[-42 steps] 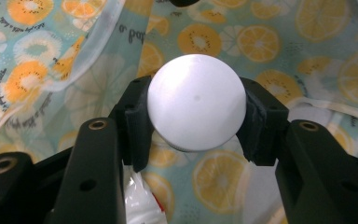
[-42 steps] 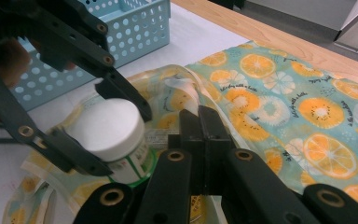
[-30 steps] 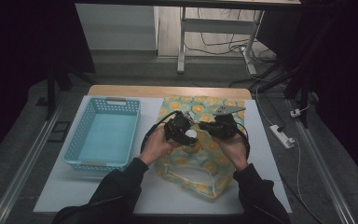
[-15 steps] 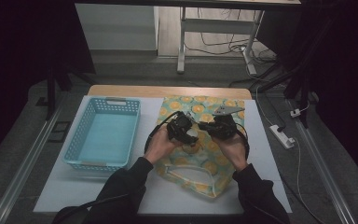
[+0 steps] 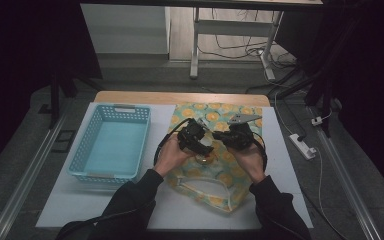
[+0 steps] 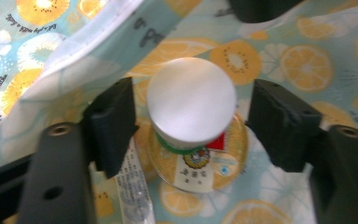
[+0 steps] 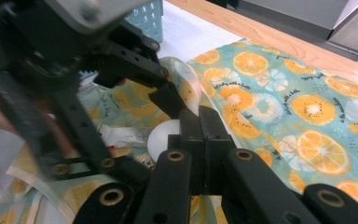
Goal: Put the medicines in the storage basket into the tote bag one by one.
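Observation:
An orange-print cloth bag [image 5: 230,120] lies on the table. My right gripper [image 7: 200,123] is shut on the bag's raised rim [image 7: 186,88] and holds the mouth up. Inside the mouth a small jar with a white lid [image 6: 191,100] stands upright. My left gripper [image 6: 193,123] straddles the jar. Its jaws have just been opening, and a gap shows on each side between the lid and the black fingers [image 6: 114,119]. In the high view the left gripper [image 5: 199,144] and the right gripper [image 5: 221,136] meet over the bag's middle.
A light blue plastic basket [image 5: 111,142] stands left of the bag on the white mat [image 5: 80,210]. A clear printed wrapper [image 6: 133,179] lies in the bag beside the jar. The bag's handles [image 5: 207,187] trail toward the front edge.
The left gripper's jaws stand wider around the jar than before. Both hands have stayed where they were over the bag.

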`<state>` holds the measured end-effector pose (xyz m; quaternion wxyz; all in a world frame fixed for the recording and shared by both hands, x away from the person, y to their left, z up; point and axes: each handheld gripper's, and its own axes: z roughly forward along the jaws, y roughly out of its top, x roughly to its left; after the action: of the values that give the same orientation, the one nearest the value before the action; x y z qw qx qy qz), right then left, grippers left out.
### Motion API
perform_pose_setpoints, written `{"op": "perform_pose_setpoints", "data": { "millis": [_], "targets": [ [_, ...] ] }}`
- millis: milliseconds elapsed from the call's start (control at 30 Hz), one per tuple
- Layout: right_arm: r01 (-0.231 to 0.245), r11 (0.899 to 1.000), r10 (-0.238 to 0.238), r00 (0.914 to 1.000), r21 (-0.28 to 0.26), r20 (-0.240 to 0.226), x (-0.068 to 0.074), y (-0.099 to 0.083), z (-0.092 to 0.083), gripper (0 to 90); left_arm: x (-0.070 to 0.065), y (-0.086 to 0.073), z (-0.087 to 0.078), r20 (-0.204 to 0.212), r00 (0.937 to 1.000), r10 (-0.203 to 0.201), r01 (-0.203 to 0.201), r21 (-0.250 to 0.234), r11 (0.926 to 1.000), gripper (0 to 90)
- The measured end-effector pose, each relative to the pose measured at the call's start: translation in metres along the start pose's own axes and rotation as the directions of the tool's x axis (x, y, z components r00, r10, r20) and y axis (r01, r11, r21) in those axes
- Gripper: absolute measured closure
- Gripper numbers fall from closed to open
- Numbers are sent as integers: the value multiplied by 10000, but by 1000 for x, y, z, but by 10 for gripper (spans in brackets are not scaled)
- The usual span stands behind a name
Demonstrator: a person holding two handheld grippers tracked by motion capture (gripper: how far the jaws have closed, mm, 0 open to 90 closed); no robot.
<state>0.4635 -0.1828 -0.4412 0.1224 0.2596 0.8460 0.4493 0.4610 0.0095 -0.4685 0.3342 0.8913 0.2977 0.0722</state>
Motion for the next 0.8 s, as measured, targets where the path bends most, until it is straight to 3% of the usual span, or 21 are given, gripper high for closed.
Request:
{"op": "perform_pose_setpoints", "data": {
  "millis": [200, 300, 533, 800],
  "targets": [
    [6, 10000, -6, 10000, -21, 2, 0, 0, 0, 900, -6, -6, -15, 351, 9993, 118, -108, -275, 9996, 193],
    [44, 10000, -44, 10000, 16, -20, 1, 1, 0, 900, -8, -10, -21, 683, 9976, -67, 97, -434, 9990, 147],
    [55, 10000, -55, 10000, 42, -42, 1, 0, 0, 900, -12, -22, -30, 1710, 9850, -212, 378, -945, 9948, 3],
    [74, 10000, -74, 10000, 43, -51, 1, 0, 0, 900, -19, -37, -34, 2258, 9742, -38, 310, -1171, 9926, 0]
  ]
}}
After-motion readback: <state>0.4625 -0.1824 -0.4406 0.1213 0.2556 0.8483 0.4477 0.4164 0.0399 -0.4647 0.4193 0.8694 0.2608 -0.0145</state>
